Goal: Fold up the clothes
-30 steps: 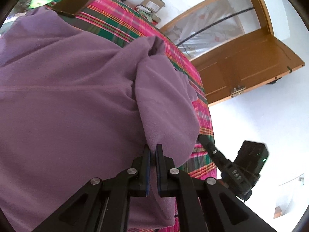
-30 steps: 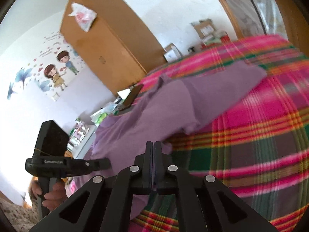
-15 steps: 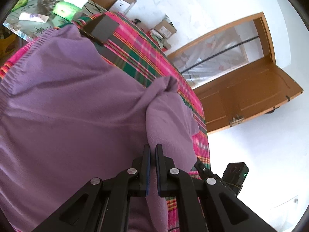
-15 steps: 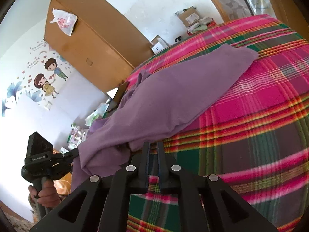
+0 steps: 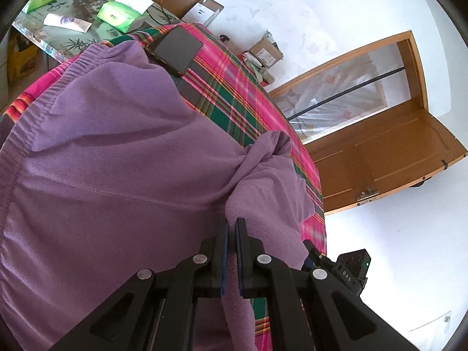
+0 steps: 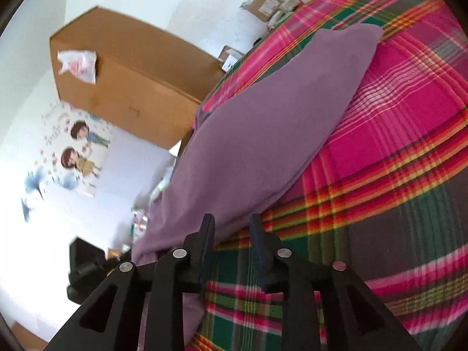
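A purple fleece garment [image 5: 117, 175] lies spread over a pink and green plaid bedspread [image 5: 234, 99]. My left gripper [image 5: 231, 225] is shut on a fold of the fleece, and the cloth hangs down between its fingers. In the right wrist view the same garment [image 6: 263, 134] lies flat as a long purple panel across the bedspread [image 6: 395, 152]. My right gripper [image 6: 232, 222] stands open just off the garment's near edge, with nothing between its fingers. The right gripper's body [image 5: 348, 272] shows at the lower right of the left wrist view.
A dark phone [image 5: 178, 49] rests on the bed by the garment's waistband. A side table [image 5: 76, 20] holds green packets and a tube. An open wooden door [image 5: 380, 161] and cardboard boxes [image 5: 264, 52] stand beyond the bed. A wooden wardrobe [image 6: 128, 87] is at the left.
My right gripper has opened and let go of the purple fleece, which now lies flat on the bed. My left gripper stays shut on its fold and has lifted back.
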